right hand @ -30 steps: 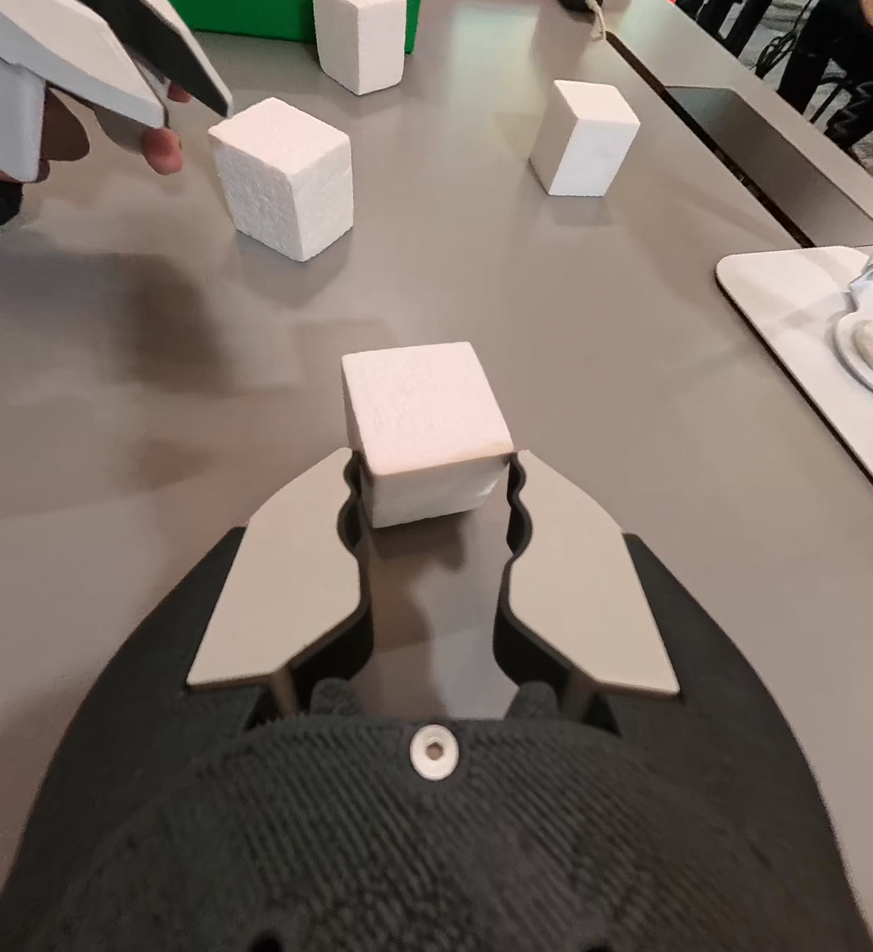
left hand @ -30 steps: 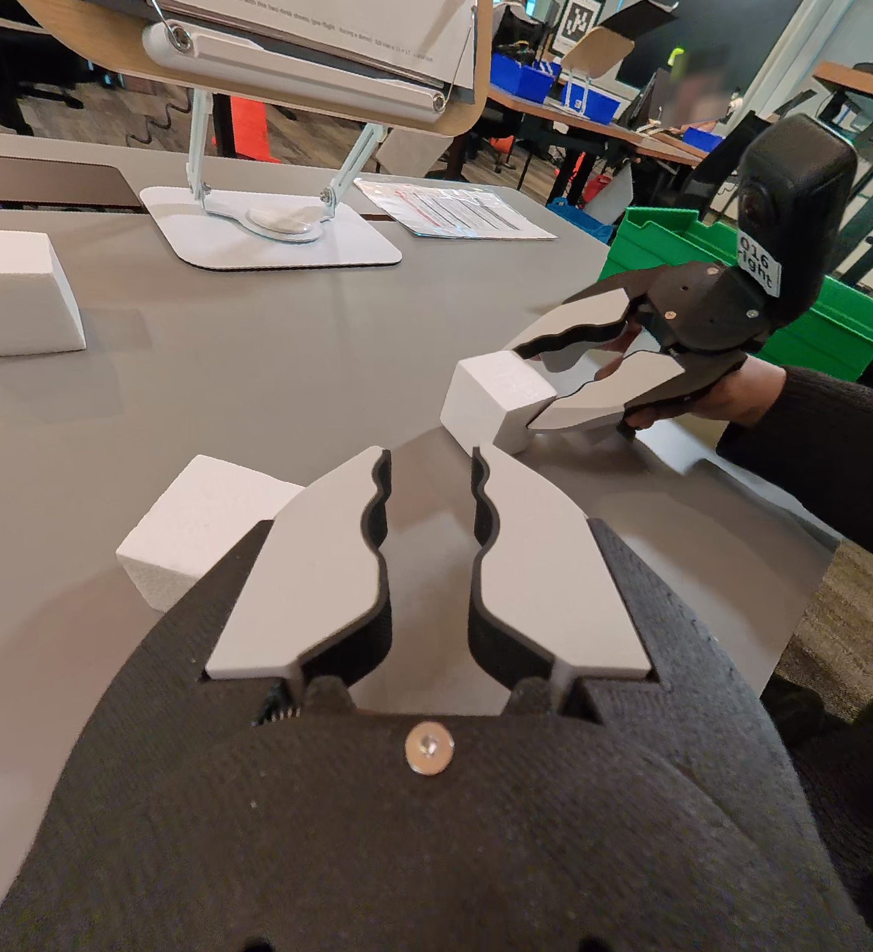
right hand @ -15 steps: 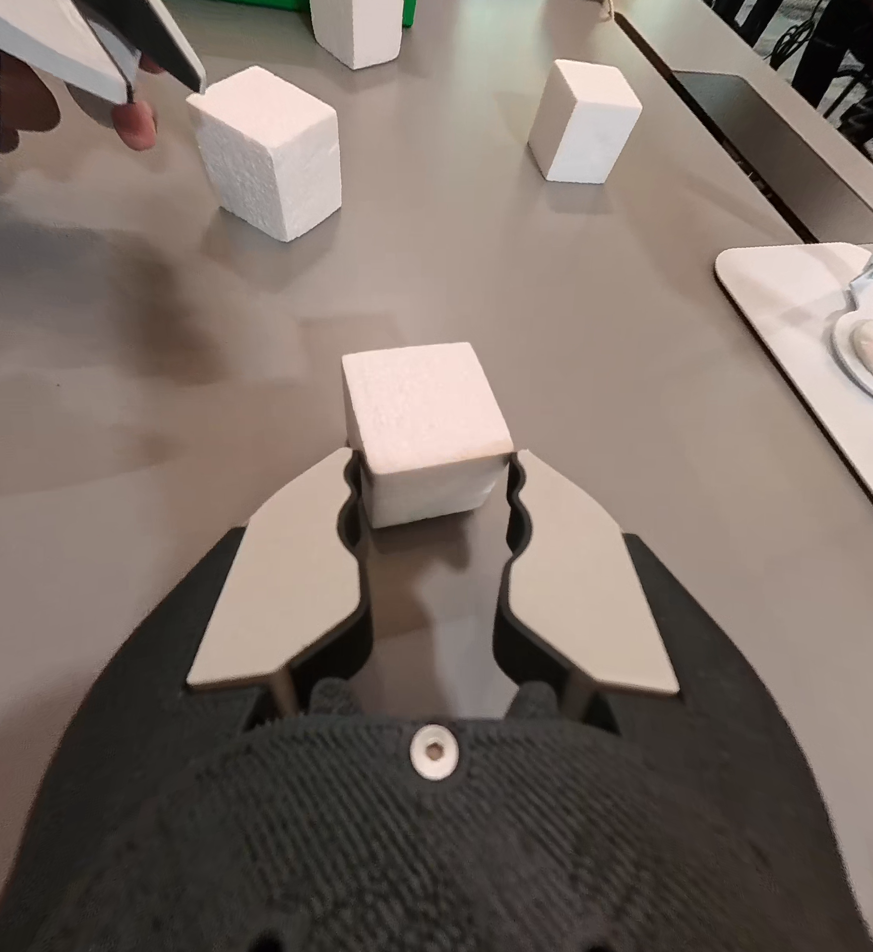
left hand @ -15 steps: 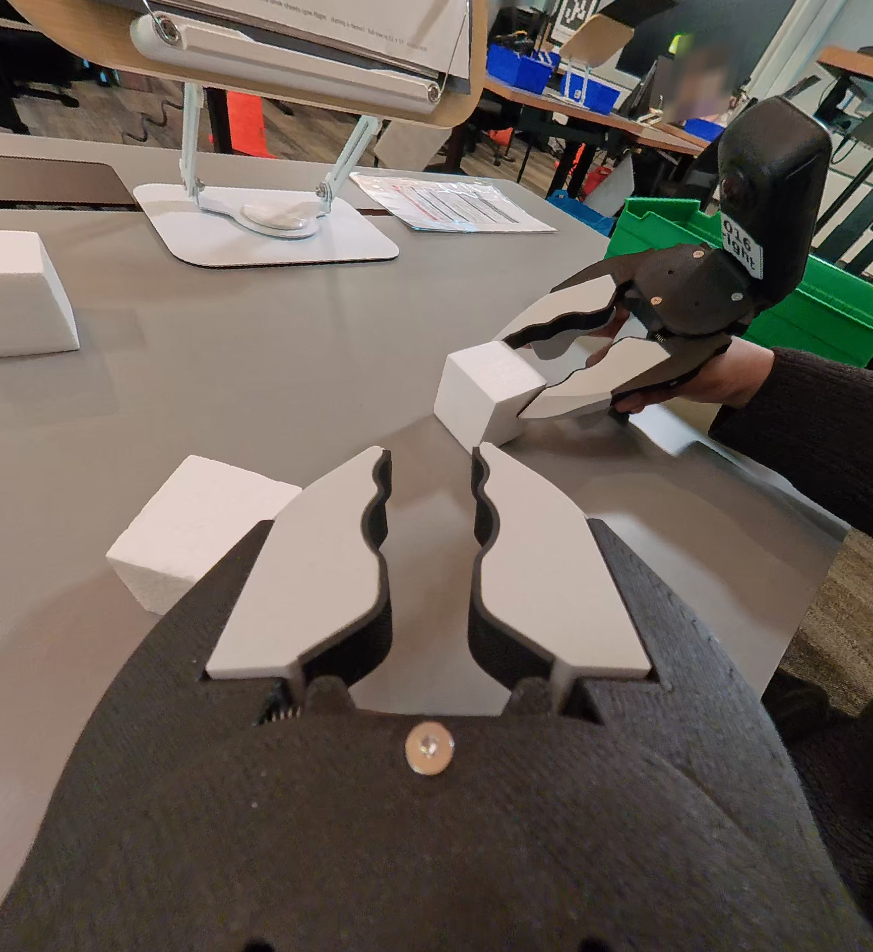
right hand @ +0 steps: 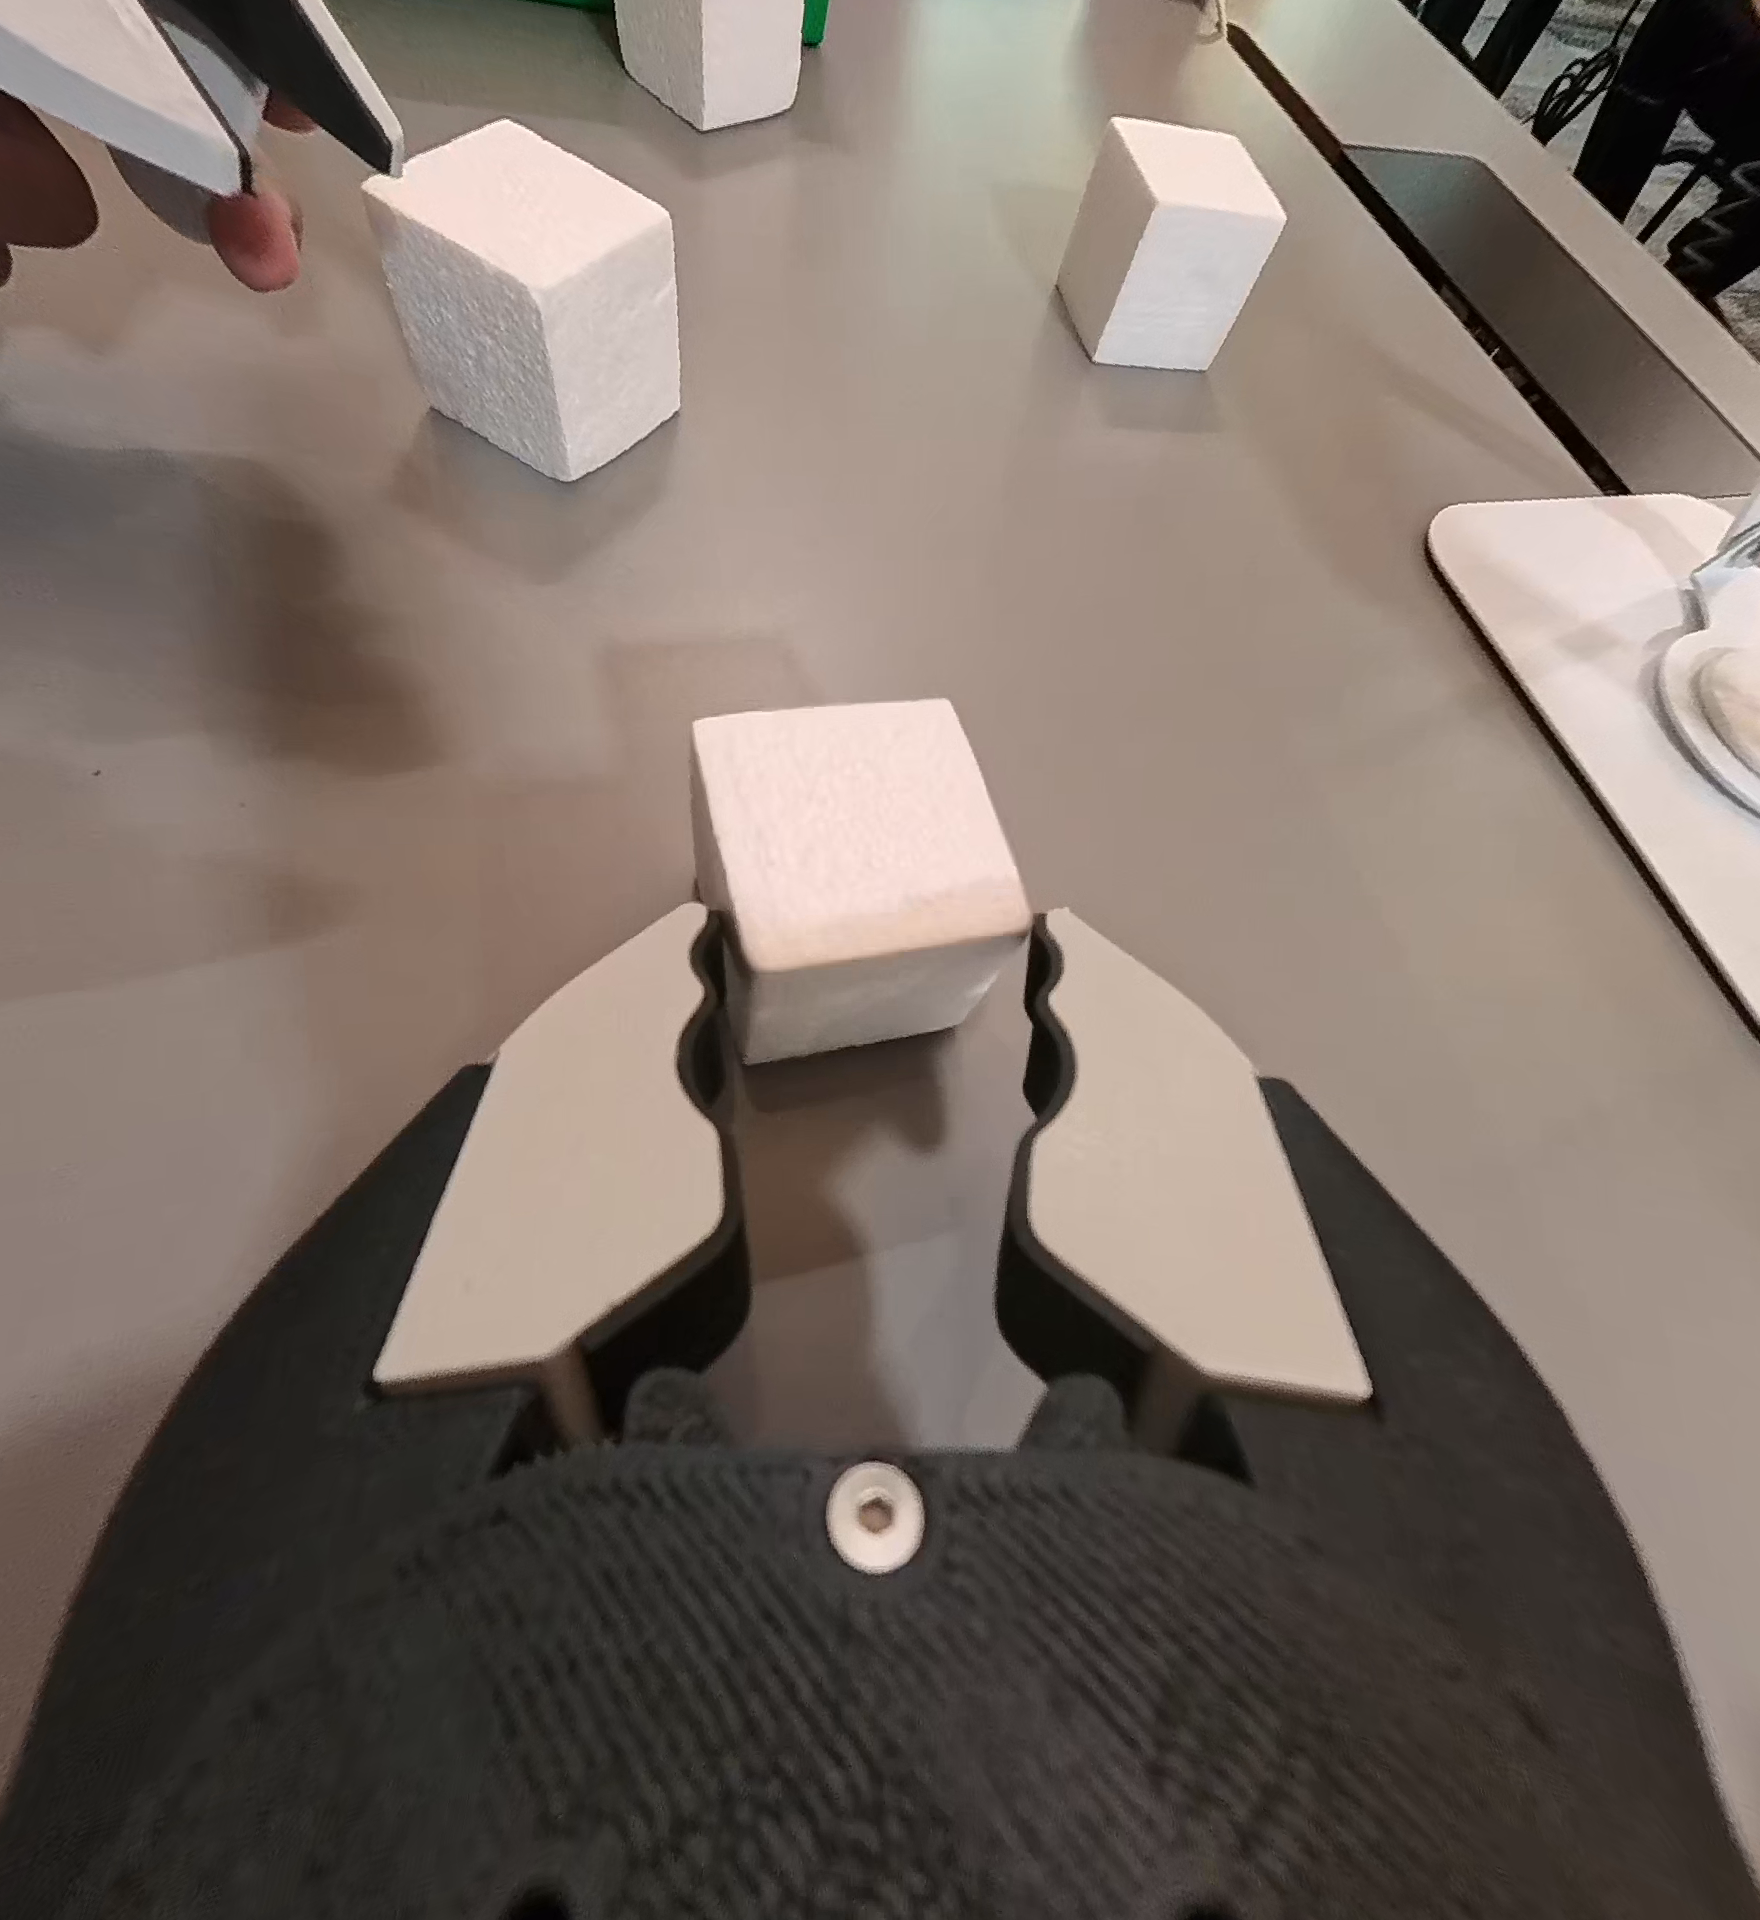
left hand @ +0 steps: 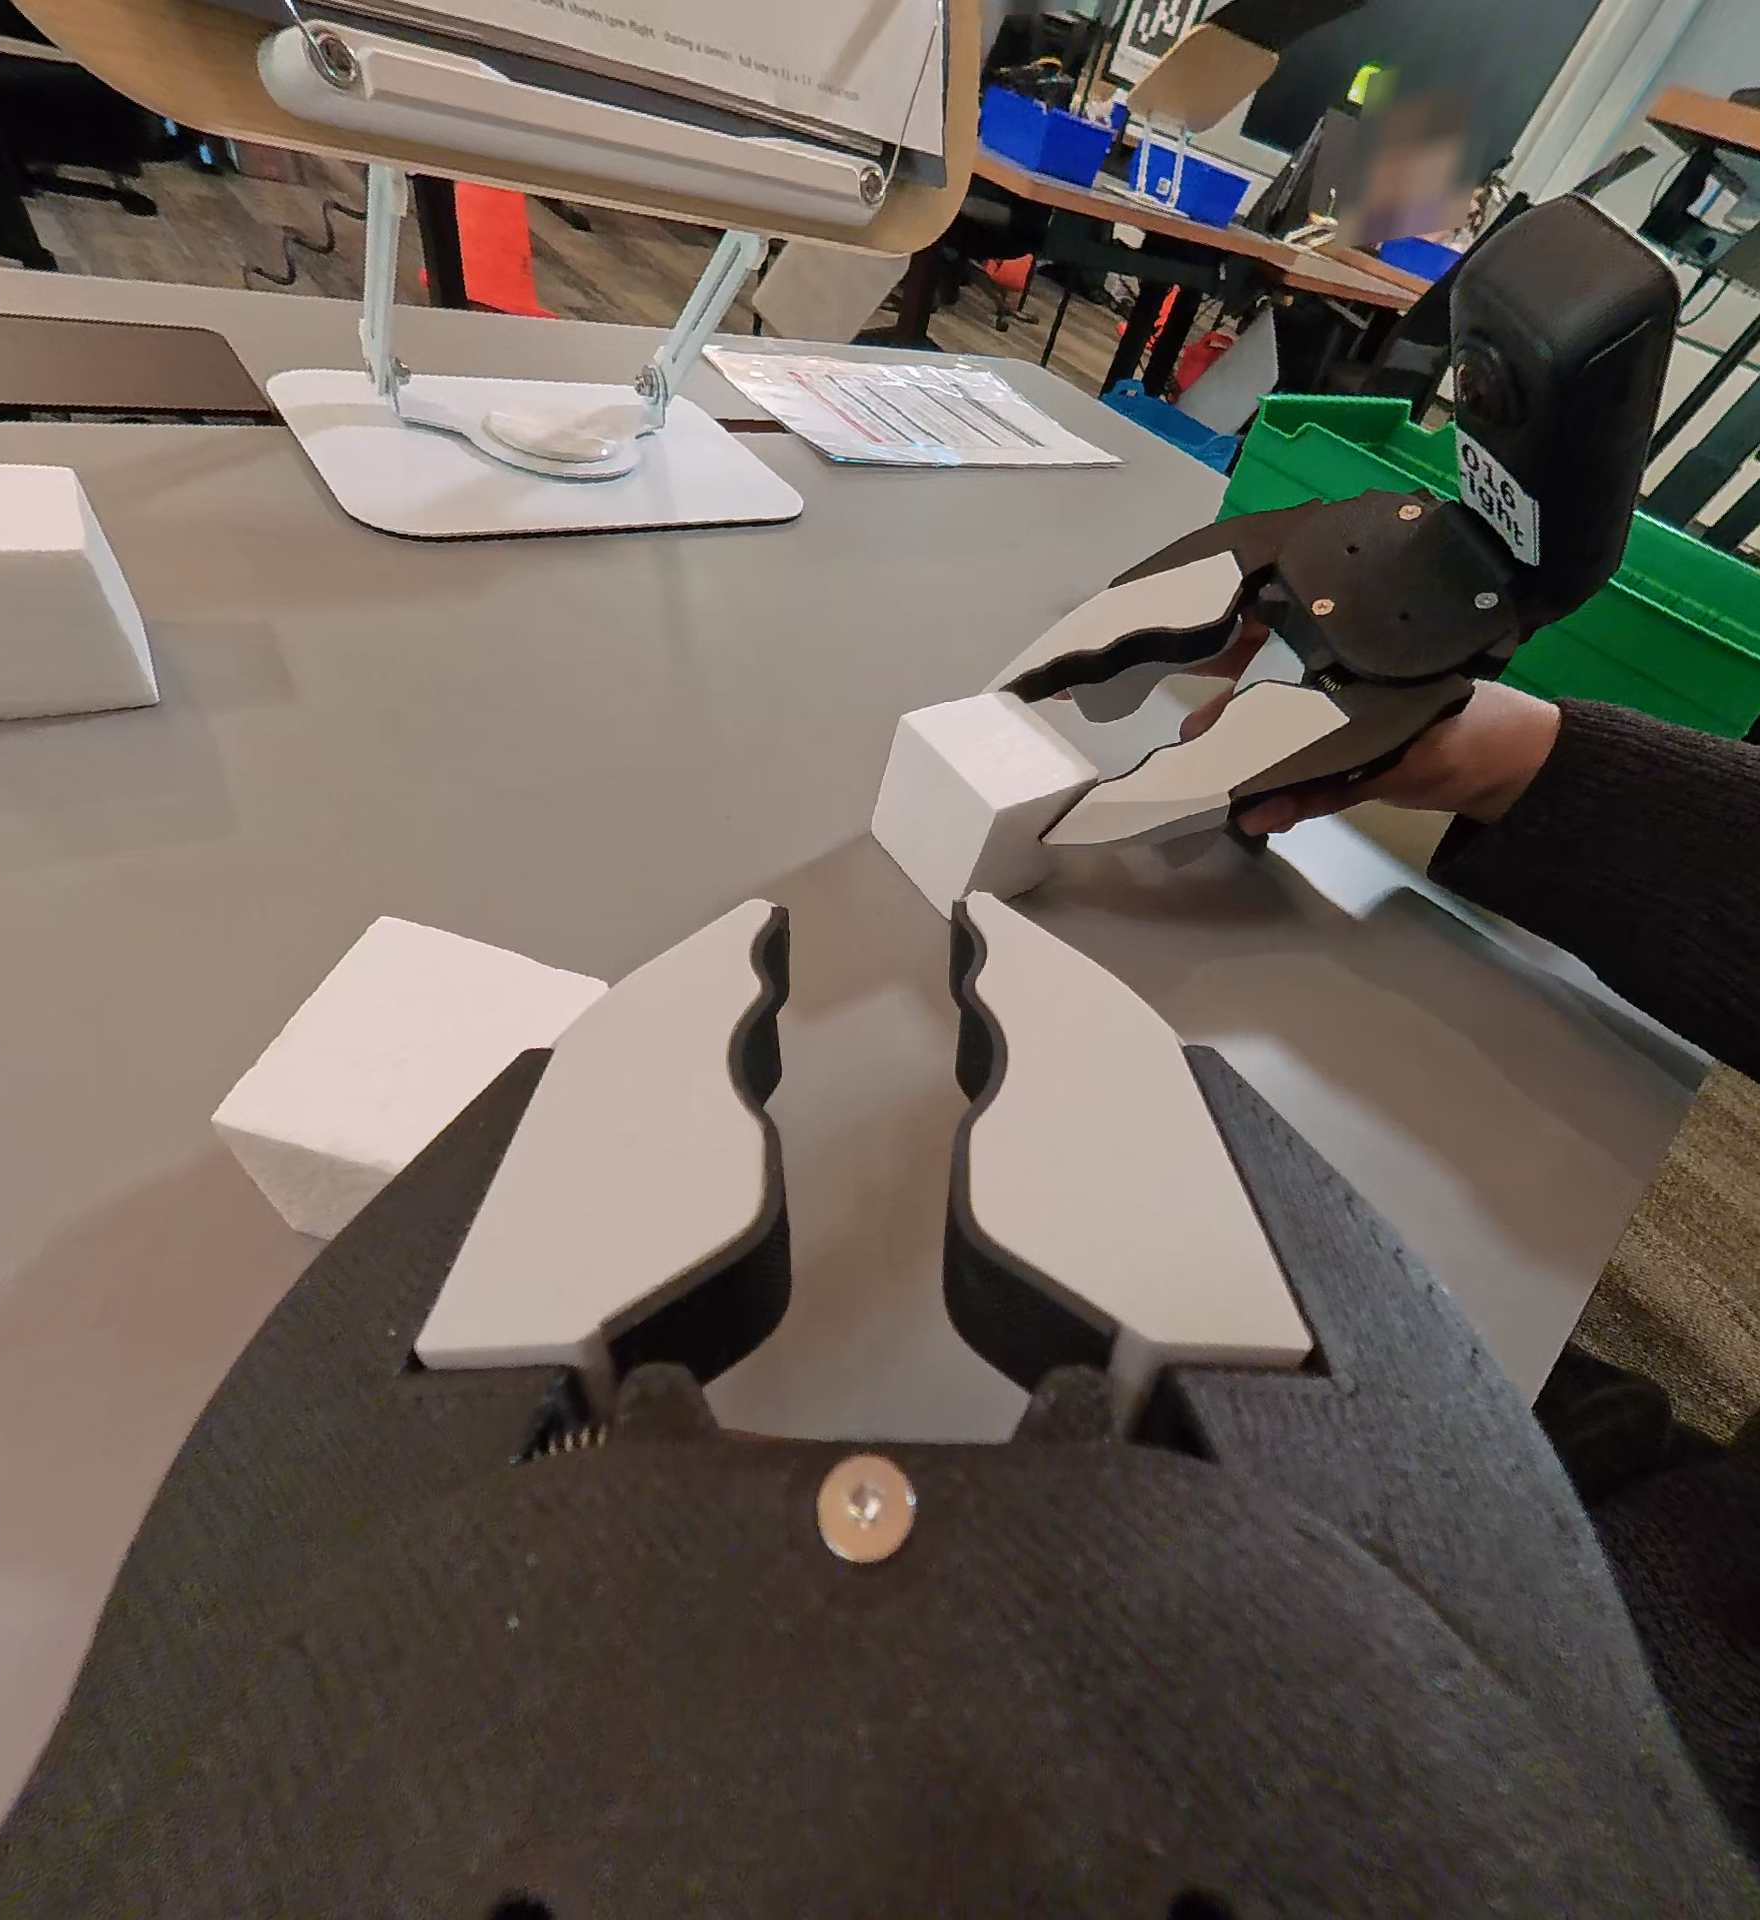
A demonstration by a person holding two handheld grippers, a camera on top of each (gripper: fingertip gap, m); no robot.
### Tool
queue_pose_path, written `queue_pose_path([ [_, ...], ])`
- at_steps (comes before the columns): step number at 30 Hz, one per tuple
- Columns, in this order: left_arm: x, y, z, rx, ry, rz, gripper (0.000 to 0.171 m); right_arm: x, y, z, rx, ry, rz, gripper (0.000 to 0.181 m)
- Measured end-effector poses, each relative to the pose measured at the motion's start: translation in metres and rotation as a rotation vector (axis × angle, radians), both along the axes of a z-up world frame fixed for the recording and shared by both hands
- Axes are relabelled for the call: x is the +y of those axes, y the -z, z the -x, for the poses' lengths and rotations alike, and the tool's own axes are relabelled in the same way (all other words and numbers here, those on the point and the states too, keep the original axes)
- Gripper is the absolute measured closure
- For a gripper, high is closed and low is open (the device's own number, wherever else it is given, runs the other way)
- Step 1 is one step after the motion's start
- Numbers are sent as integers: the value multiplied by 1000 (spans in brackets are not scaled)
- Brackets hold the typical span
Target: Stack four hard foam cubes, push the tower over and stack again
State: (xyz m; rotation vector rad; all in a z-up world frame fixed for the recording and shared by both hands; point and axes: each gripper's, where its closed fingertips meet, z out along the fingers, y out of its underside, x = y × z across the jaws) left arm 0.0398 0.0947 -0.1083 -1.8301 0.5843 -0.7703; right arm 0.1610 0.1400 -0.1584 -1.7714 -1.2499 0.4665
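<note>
My right gripper [right hand: 874, 920] is shut on a white foam cube [right hand: 855, 831], its fingertips on the cube's near sides, low over the grey table [right hand: 1167, 727]. The same gripper [left hand: 1032, 764] and cube [left hand: 969, 800] show in the left wrist view, held by a hand in a dark sleeve; the cube looks slightly tilted. My left gripper [left hand: 868, 914] is open and empty. A second foam cube [left hand: 388, 1070] sits just left of its left finger. In the right wrist view the left gripper [right hand: 315, 177] hangs by that cube's [right hand: 533, 312] far corner.
A larger foam block [left hand: 14, 592] lies at the far left; it also shows in the right wrist view [right hand: 1167, 260], with another block [right hand: 710, 52] behind. A stand's white base [left hand: 533, 457], a laminated sheet [left hand: 907, 416] and a green bin [left hand: 1582, 582] ring the table. From either gripper's tips it is about 25 centimeters to the larger foam block [left hand: 14, 592].
My right gripper has shifted a little forward across the table, carrying the cube with it. The left gripper has stayed open and hardly moved.
</note>
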Motion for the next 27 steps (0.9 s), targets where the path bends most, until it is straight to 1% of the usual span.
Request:
queue_pose_path([
  [12,-1,1,0,2,6,6,141,2,-3,-4,13,28,-12,120],
  [21,-1,2,-1,7,8,10,142,0,-4,-14,27,45,-8,119],
  [22,-1,2,-1,6,8,10,142,0,-4,-14,28,42,-10,118],
  [24,-1,2,-1,4,9,9,143,2,-6,-15,31,59,-28,107],
  [25,-2,2,-1,3,13,11,145,2,-7,-16,35,69,-42,106],
  [27,-2,2,-1,-4,20,18,147,5,-11,-19,42,101,-77,111],
])
